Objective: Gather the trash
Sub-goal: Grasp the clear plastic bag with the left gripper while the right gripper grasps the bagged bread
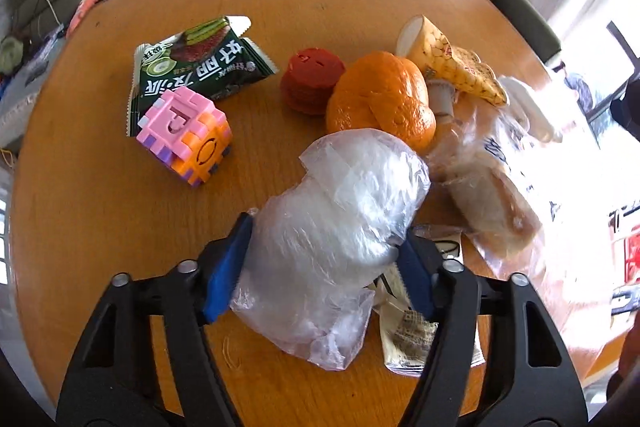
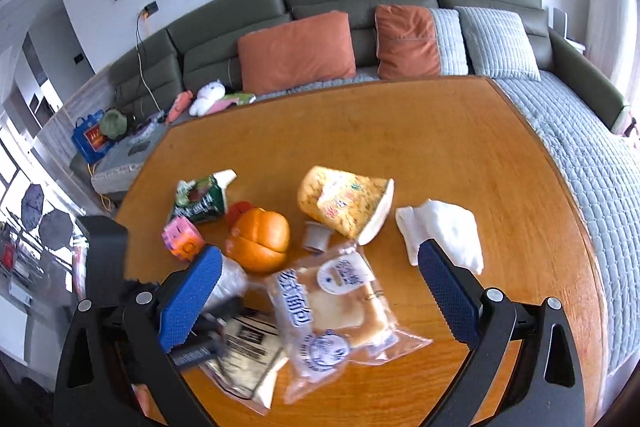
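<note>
Left wrist view: the left hand-held gripper has its blue pads squeezed onto a crumpled clear plastic bag, lower centre, on the desk.

Right wrist view: the right hand-held gripper gapes wide, empty, over a bread packet.

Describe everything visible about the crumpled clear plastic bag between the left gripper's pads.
The clear plastic bag is a thin, crinkled, translucent film bunched into a puffy wad, whitish with glossy highlights. It sits between the left gripper's blue pads, which press its sides. Its loose lower end trails onto the wooden table, overlapping a pale printed packet. Its top reaches the orange; whether they touch is unclear.
</note>
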